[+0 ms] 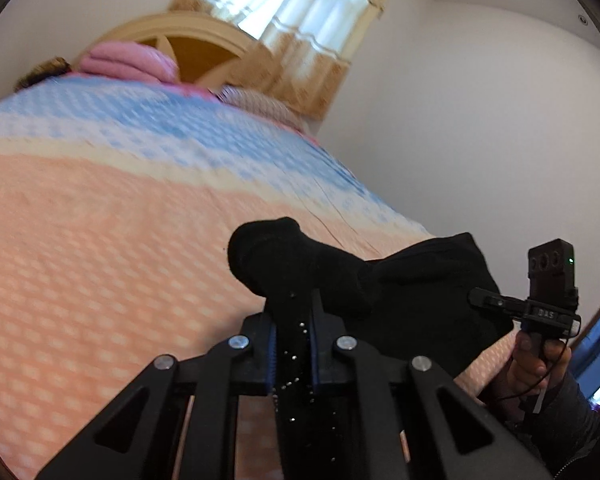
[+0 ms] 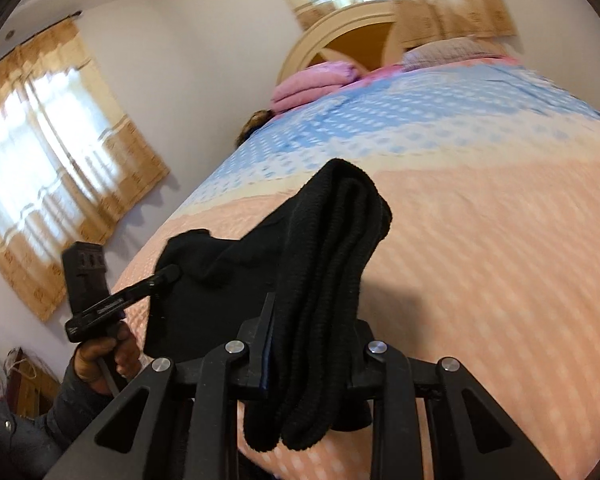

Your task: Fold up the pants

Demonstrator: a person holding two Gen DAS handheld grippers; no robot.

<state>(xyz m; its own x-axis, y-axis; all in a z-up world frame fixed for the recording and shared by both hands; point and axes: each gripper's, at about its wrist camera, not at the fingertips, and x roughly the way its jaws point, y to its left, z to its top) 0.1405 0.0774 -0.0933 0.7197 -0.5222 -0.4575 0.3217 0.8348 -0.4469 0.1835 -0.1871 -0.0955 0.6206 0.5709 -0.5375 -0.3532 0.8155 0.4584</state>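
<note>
The black pants (image 1: 420, 292) hang between my two grippers, lifted off the bedspread (image 1: 100, 260). My left gripper (image 1: 294, 306) is shut on a bunched black edge of the pants that sticks out past its fingertips. In the right wrist view, my right gripper (image 2: 312, 320) is shut on a thick ribbed fold of the pants (image 2: 340, 240), which drapes over and below its jaws. Each gripper shows in the other's view: the right gripper (image 1: 480, 296) with a hand under it, and the left gripper (image 2: 166, 274) at the cloth's far corner.
The bed is covered in a peach and blue checked spread (image 2: 500, 220). A folded pink blanket (image 2: 312, 84) and a pillow (image 2: 448, 50) lie by the headboard (image 2: 356, 36). Curtained windows (image 2: 52, 152) and white walls surround the bed.
</note>
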